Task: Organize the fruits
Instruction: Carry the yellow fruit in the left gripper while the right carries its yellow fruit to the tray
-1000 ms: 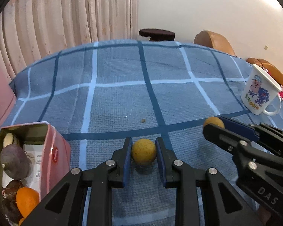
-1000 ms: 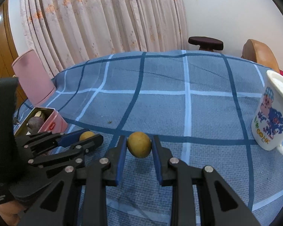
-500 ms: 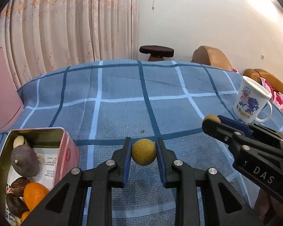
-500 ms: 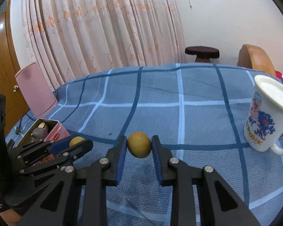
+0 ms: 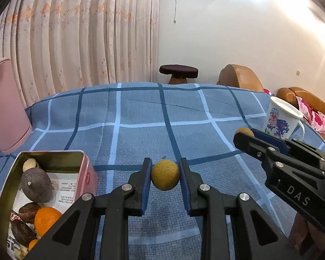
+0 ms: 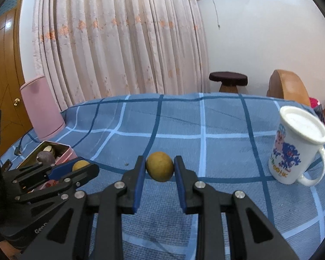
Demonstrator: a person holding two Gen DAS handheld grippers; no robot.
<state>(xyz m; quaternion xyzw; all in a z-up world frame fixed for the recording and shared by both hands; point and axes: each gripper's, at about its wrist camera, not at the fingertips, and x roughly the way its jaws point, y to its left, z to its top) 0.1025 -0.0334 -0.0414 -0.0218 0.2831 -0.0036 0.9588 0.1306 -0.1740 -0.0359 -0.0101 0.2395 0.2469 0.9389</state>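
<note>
The left gripper (image 5: 165, 178) is clamped on a round, rough, speckled yellow fruit (image 5: 165, 178), held above the blue checked tablecloth (image 5: 140, 117) near its front edge. The right gripper (image 6: 159, 170) pinches a smoother olive-yellow fruit (image 6: 159, 166). A pink tin (image 5: 87, 173) holding an orange (image 5: 46, 218) and dark purple fruits sits at the front-left corner

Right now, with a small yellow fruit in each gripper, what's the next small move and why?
Probably carry the left gripper leftward over the open pink tin. It is shut on a round yellow fruit, the tin already holds an orange and darker fruits, and it lies just to that side.
</note>
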